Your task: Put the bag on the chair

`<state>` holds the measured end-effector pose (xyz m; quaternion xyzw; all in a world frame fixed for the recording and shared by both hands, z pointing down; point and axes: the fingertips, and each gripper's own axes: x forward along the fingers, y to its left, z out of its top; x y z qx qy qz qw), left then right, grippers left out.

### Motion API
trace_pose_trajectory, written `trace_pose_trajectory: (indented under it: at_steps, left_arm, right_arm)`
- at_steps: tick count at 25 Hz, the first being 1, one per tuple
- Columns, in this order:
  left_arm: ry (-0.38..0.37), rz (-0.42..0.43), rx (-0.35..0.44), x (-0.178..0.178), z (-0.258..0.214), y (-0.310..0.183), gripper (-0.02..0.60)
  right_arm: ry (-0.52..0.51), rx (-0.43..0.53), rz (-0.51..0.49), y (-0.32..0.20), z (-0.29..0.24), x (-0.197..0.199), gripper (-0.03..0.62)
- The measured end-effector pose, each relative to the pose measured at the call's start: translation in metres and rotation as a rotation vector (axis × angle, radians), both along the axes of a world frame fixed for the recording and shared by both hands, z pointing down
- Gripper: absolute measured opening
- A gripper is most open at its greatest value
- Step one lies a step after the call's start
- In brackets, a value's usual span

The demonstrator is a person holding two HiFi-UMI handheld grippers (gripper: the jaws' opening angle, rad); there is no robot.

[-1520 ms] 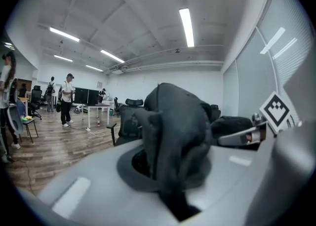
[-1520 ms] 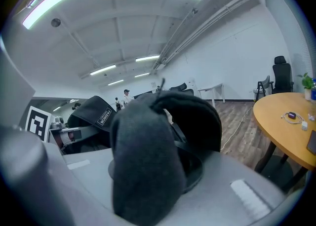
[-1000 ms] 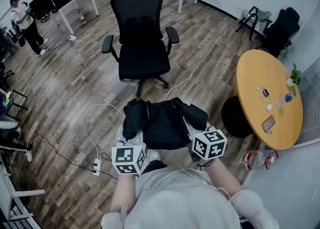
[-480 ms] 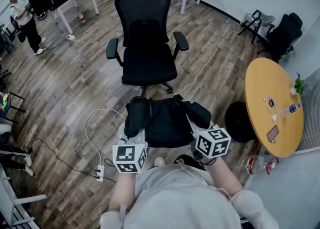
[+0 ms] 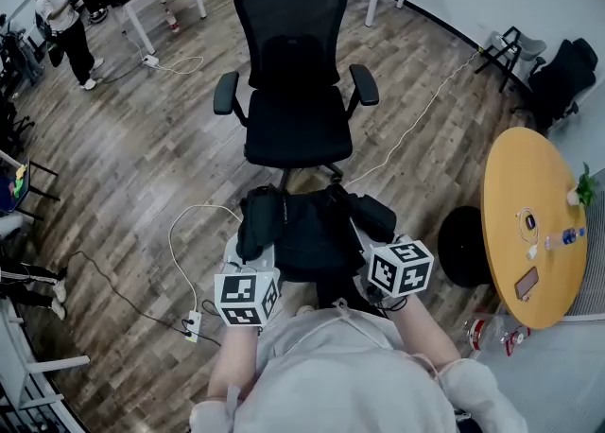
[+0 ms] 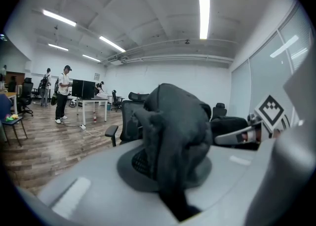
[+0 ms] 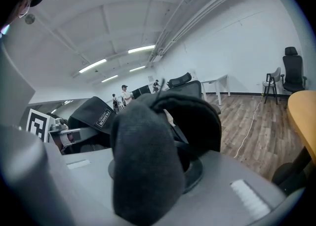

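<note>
Open approach from bag to chair seat, armrests flanking.

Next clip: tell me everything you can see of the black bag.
The bag is black, soft fabric, slumped, with padded straps and a small white-lettered label. It hangs off the floor between the left hand-held gripper and the right hand-held gripper, each shut on a bunched fold of it. It is just short of the black office chair, not yet on its seat.
</note>
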<state>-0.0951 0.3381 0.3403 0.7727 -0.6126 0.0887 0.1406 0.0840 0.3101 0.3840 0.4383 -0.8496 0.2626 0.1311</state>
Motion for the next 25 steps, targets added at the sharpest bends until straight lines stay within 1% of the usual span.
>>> trace_pose_trajectory:
  at_steps: [5, 14, 19, 25]
  left_arm:
    - [-0.015, -0.058, -0.001, 0.006, 0.002, -0.069, 0.03]
    - [-0.009, -0.151, 0.005, 0.036, 0.0, -0.198, 0.03]
    - [-0.005, -0.181, 0.002, 0.057, 0.004, -0.247, 0.029]
    - [-0.004, -0.173, -0.025, 0.068, 0.013, -0.29, 0.029]
  right_arm:
    - [-0.018, 0.001, -0.058, -0.077, 0.004, 0.003, 0.034]
    - [-0.025, 0.014, -0.148, -0.221, -0.001, 0.03, 0.034]
    - [-0.029, 0.016, -0.177, -0.275, 0.001, 0.049, 0.034]
    - [-0.031, -0.008, -0.169, -0.316, 0.01, 0.061, 0.034]
